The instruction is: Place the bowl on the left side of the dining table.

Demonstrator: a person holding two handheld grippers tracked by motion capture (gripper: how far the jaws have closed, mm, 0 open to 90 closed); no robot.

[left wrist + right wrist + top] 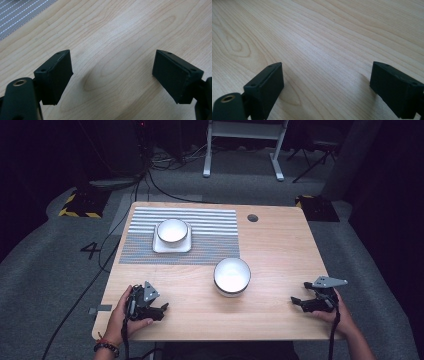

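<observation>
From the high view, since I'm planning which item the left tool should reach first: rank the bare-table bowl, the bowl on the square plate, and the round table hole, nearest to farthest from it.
1. Bowl on the bare table, to the right of the left tool and slightly ahead.
2. Bowl on the square plate, farther ahead on the striped mat.
3. Table hole, far right of the mat, near the back edge.
</observation>
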